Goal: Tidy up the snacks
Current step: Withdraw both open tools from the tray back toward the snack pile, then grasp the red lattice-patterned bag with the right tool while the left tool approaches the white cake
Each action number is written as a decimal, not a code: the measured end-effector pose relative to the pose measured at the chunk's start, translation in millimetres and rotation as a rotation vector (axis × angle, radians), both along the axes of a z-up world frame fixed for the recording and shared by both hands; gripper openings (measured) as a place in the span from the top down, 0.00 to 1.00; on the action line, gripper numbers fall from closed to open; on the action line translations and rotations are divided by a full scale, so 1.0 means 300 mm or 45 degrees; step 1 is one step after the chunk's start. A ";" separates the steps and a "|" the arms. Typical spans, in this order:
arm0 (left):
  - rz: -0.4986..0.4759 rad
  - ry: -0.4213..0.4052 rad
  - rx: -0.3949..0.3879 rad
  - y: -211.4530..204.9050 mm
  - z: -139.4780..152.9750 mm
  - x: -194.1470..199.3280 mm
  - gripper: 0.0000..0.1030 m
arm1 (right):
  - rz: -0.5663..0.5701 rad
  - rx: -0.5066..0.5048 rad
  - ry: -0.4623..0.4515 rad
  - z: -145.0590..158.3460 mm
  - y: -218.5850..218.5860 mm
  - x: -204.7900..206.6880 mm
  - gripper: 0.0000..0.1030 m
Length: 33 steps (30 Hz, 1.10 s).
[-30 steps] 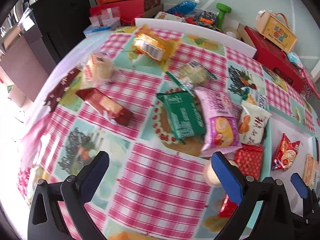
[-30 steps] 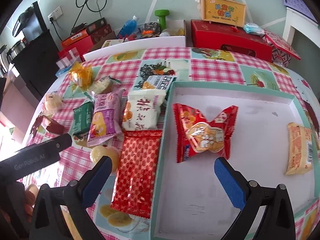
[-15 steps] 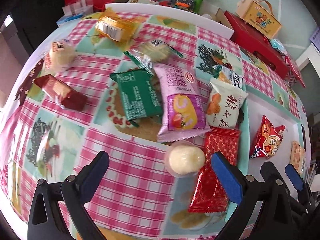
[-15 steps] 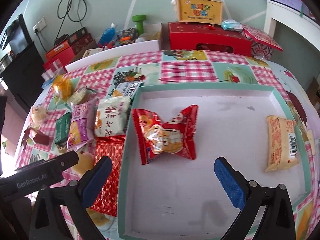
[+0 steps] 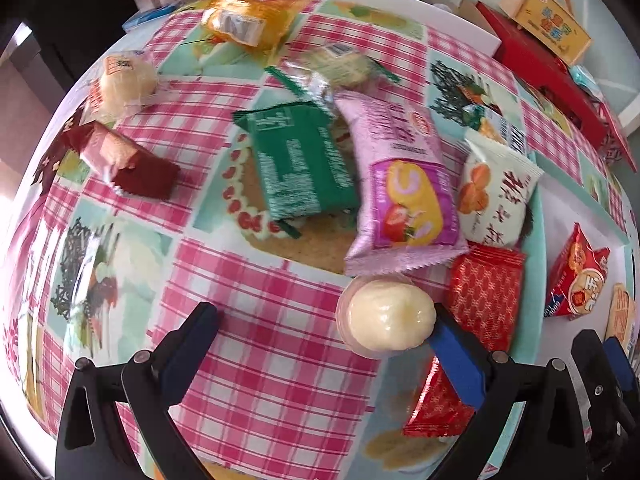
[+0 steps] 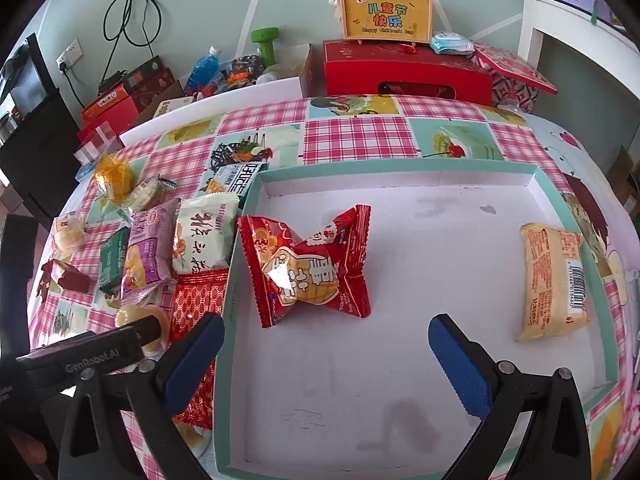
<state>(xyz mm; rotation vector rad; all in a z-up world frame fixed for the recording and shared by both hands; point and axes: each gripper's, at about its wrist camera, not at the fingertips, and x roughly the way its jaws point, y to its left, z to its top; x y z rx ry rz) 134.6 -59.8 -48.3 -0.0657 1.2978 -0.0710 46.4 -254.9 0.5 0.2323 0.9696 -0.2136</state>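
The left tongs (image 5: 320, 328), jaws spread wide, have swung in toward the round cream-coloured bun (image 5: 386, 314), which now seems to touch the right finger, so it is probably the next pick. The right tongs (image 6: 326, 338), also spread and empty, hover over the tray (image 6: 400, 174) holding two snacks. A pink packet (image 5: 400, 188) and red packet (image 5: 486, 296) crowd the bun on the bench (image 5: 256, 344).

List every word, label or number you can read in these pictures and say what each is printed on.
"GenRobot.AI": on the black body of the left gripper, as the right wrist view shows it.
"儿童节快乐" and "Happy Children's Day": on the yellow gift box atop the red box.
Print on the red snack pack, white snack pack, pink snack pack and green snack pack: too blurred or distorted to read.
Barcode digits on the yellow snack pack: too small.
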 end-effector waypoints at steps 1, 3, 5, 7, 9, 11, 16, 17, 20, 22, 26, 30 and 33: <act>0.018 0.001 0.001 0.014 -0.002 0.003 0.01 | -0.002 0.000 0.002 -0.001 -0.002 0.000 0.00; 0.070 0.012 -0.012 0.055 -0.006 0.007 0.01 | -0.004 0.001 0.005 -0.002 -0.005 0.000 0.00; 0.139 0.023 -0.027 0.100 -0.012 0.014 0.01 | -0.005 0.000 0.006 -0.003 -0.005 -0.001 0.00; 0.200 0.032 -0.033 0.143 -0.018 0.016 0.01 | -0.004 -0.001 0.012 -0.006 -0.004 0.001 0.00; 0.253 0.039 -0.039 0.176 -0.022 0.017 0.01 | -0.003 -0.004 0.017 -0.009 -0.001 0.002 0.00; 0.308 0.044 -0.044 0.213 -0.026 0.017 0.01 | 0.000 -0.008 0.019 -0.010 0.002 0.004 0.00; 0.382 0.050 -0.060 0.276 -0.033 0.008 0.01 | 0.028 -0.020 -0.011 0.004 0.022 0.006 0.00; 0.384 0.050 -0.069 0.281 -0.032 0.005 0.01 | 0.045 -0.020 -0.029 0.013 0.033 0.006 0.00; 0.382 0.048 -0.089 0.300 -0.025 -0.016 0.01 | 0.115 -0.014 -0.067 0.030 0.078 0.012 0.00; 0.379 0.050 -0.080 0.307 -0.012 -0.022 0.01 | 0.156 -0.007 -0.072 0.032 0.105 0.017 0.00; 0.395 0.048 -0.068 0.310 0.005 -0.020 0.01 | 0.245 0.027 -0.072 0.022 0.166 0.030 0.00; 0.407 0.039 -0.075 0.348 0.021 -0.011 0.01 | 0.338 0.033 -0.083 0.019 0.230 0.039 0.00; 0.408 0.030 -0.086 0.378 0.033 -0.008 0.01 | 0.403 0.046 -0.094 0.018 0.275 0.042 0.00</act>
